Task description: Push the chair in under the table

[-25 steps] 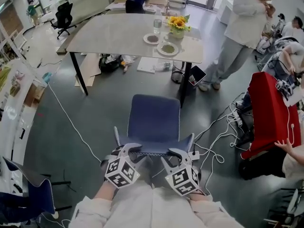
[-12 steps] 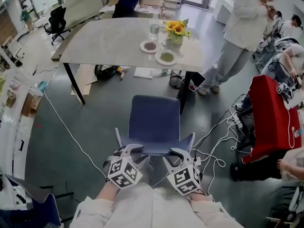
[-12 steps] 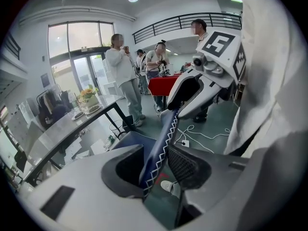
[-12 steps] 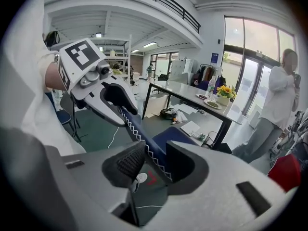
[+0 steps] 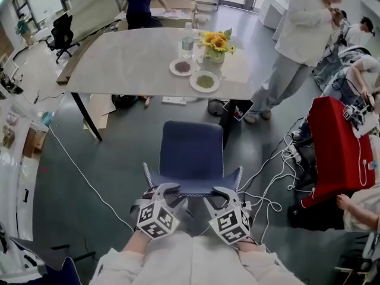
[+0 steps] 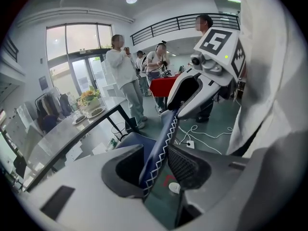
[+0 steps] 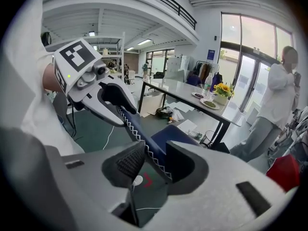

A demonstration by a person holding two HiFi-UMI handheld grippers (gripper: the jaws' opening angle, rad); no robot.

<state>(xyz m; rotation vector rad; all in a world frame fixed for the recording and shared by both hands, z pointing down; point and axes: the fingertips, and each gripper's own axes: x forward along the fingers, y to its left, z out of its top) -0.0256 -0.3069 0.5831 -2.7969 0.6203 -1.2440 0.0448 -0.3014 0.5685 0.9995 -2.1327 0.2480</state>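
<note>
Mid-push: grips the chair [image 5: 193,150], short of the far table [image 5: 130,58], by its backrest rim, seemingly firmly, in jaws of left gripper [image 5: 169,192] and right gripper [image 5: 218,195]; needs a straight shove farther.

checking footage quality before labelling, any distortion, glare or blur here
Head view: sharp, evenly lit, no strong glare. Left gripper view: heavy fisheye, dark corners, windows washed out, railing bent. Right gripper view: same fisheye and dark rim, bright glazing.
</note>
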